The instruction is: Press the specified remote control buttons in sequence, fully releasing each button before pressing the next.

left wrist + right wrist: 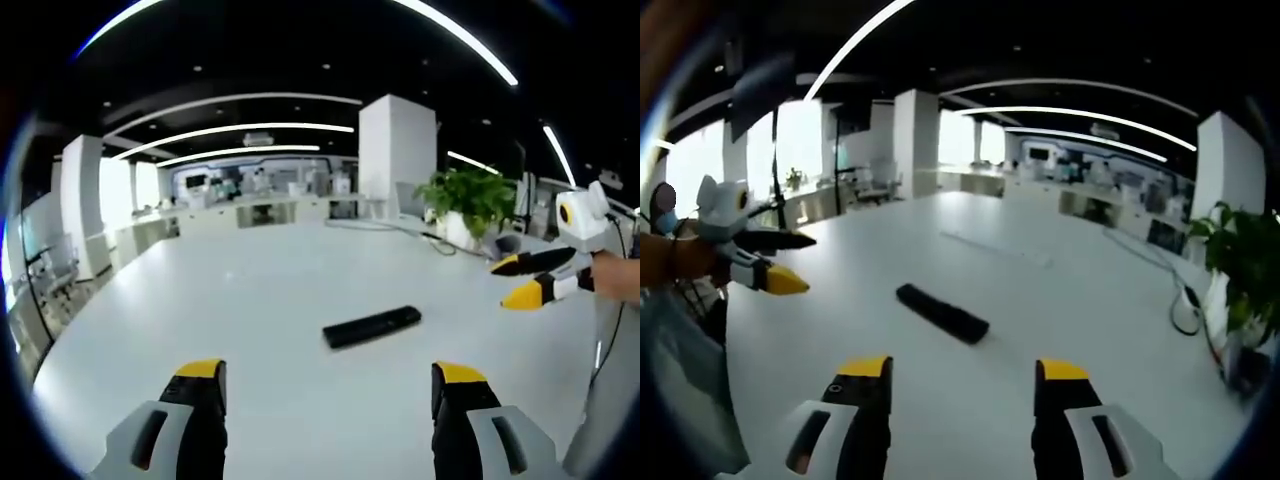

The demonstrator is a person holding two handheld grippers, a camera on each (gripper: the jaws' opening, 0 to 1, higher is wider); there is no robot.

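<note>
Left gripper view shows both my grippers' fingers (200, 385) apart above the surface (250, 300); I should approach the remote (372, 326) squarely, pressing one button cleanly.

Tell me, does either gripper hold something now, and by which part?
Nothing is held. The left gripper and the right gripper are both open, and the long black plastic remote control lies alone on the white table.

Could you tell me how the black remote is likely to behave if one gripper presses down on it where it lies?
The remote control lies flat on the white table, long and low, so it seems unlikely to tip or roll. The tabletop looks smooth and glossy, so an off-centre push may slide or spin it. It looks rigid, probably light for its size; nothing is bracing it.
</note>
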